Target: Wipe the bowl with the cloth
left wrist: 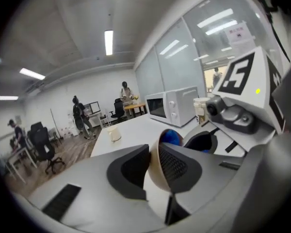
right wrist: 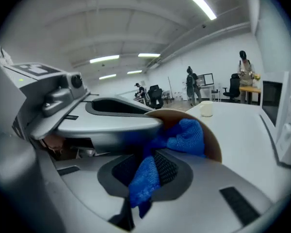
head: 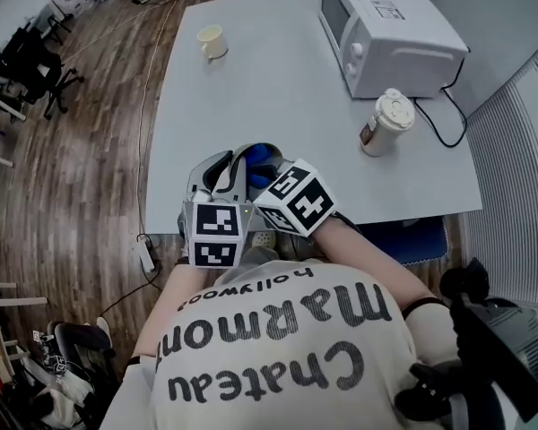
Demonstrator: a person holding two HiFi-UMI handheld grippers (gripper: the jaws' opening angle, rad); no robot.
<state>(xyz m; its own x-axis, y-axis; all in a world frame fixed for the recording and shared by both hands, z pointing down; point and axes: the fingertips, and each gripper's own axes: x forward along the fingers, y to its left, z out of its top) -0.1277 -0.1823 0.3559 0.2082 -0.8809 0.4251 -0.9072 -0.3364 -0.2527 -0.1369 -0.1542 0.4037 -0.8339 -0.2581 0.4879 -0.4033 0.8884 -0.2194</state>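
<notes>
Position over the near edge of the white rectangular table (head: 278, 97): left gripper (left wrist: 154, 168) clamped on the rim of the beige round bowl (right wrist: 214, 143). Right gripper (right wrist: 150, 171) clamped on the blue knitted cloth (right wrist: 186, 137), which fills the bowl's hollow.

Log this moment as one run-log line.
left gripper: shut on bowl rim | right gripper: shut on cloth | cloth: inside bowl

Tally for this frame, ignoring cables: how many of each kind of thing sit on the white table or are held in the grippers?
microwave: 1
mug: 1
lidded cup: 1
bowl: 1
blue cloth: 1
Total: 5
</notes>
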